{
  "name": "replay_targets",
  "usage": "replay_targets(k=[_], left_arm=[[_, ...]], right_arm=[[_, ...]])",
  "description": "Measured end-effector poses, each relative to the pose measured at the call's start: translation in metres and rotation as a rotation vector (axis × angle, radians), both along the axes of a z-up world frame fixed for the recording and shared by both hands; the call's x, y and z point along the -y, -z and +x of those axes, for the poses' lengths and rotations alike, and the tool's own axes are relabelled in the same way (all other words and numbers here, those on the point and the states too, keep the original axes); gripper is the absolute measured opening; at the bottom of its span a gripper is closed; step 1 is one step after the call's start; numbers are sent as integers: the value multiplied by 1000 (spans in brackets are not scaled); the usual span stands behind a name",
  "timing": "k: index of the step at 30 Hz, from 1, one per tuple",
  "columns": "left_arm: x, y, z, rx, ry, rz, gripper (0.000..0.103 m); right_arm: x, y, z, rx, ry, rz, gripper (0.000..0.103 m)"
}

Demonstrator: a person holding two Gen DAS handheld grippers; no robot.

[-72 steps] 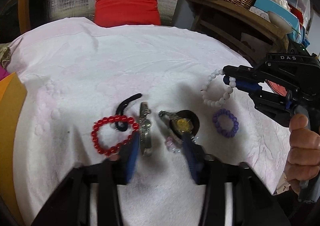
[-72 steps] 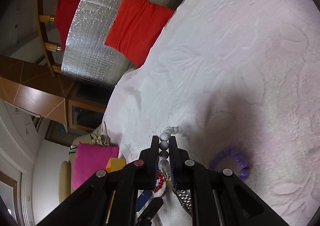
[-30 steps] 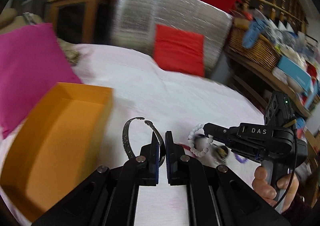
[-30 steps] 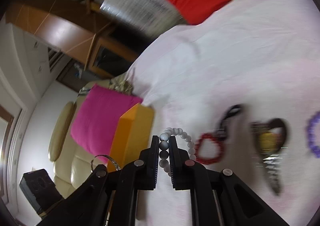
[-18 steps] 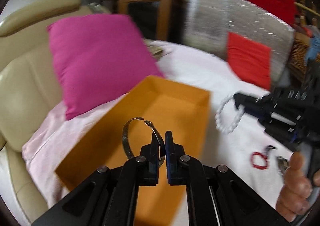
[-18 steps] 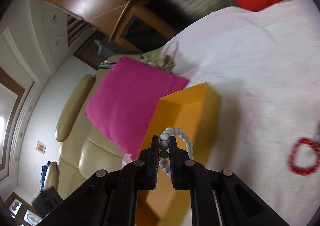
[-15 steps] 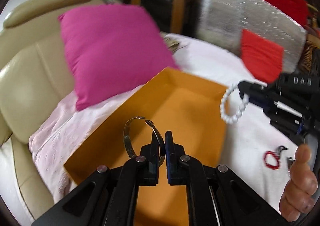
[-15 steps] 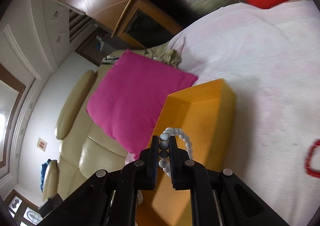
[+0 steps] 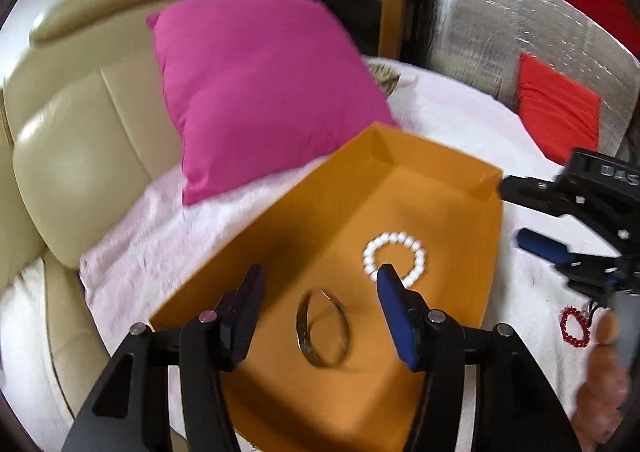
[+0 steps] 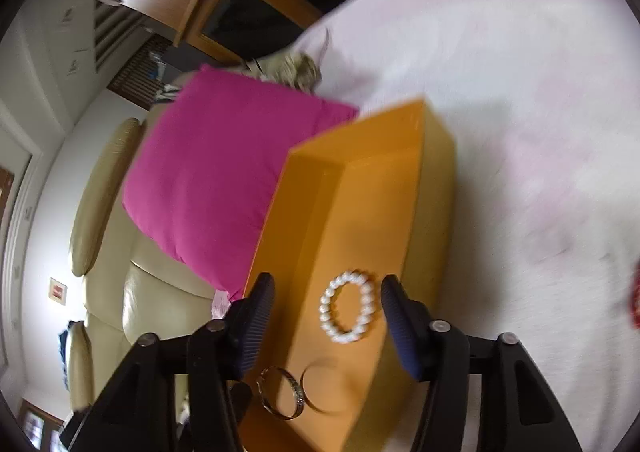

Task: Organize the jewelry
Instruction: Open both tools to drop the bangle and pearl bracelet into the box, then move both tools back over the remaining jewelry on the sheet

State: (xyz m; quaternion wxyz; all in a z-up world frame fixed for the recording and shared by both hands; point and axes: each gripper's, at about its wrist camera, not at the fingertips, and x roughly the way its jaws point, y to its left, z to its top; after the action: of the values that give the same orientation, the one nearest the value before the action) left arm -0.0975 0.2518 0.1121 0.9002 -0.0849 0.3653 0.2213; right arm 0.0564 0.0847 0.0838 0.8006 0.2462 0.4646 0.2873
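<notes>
The left tool [image 9: 318, 298] hangs over the orange box [image 9: 448, 165] with its two fingers spread wide and nothing between them. Below the gap, on the box floor, lies a silver metal bangle [image 9: 322, 328], resting loose and clear of both fingers. Just beyond it in the same box sits the white bead bracelet [image 9: 394, 258], a closed ring lying flat, close to the bangle but apart from it. The right tool [image 10: 326, 306] is also spread wide and carries nothing; in its own view the white bead bracelet [image 10: 348, 306] lies on the box floor framed between its blue finger pads [image 10: 400, 322], untouched by either. The bangle [image 10: 282, 392] shows low in that view, near the left finger. From the left wrist view the right tool [image 9: 568, 219] appears at the right edge, past the box's long wall, with the person's hand [image 9: 602, 380] below it. The orange box [image 10: 436, 187] rests on a pale pink bedspread [image 9: 452, 119], and a magenta cushion [image 9: 256, 91] leans against its far corner, backed by a cream leather sofa [image 9: 76, 131]. A red bead bracelet [image 9: 576, 326] lies on the bedspread outside the box, well to the right. A red cushion [image 9: 558, 111] stands farther back against a silver foil panel [image 9: 500, 35].
</notes>
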Motion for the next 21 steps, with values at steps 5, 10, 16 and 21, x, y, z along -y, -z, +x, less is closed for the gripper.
replay_targets(k=[5, 10, 16, 21], left_arm=[[28, -7, 4, 27, 78, 35, 58], [61, -13, 8, 57, 150, 65, 58], [101, -15, 16, 65, 225, 108, 59], [127, -11, 22, 54, 269, 139, 59]], right_arm=[[57, -30, -18, 79, 51, -24, 60], [132, -45, -41, 130, 149, -39, 60], [205, -44, -61, 133, 251, -53, 60], [247, -38, -72, 122, 315, -66, 60]])
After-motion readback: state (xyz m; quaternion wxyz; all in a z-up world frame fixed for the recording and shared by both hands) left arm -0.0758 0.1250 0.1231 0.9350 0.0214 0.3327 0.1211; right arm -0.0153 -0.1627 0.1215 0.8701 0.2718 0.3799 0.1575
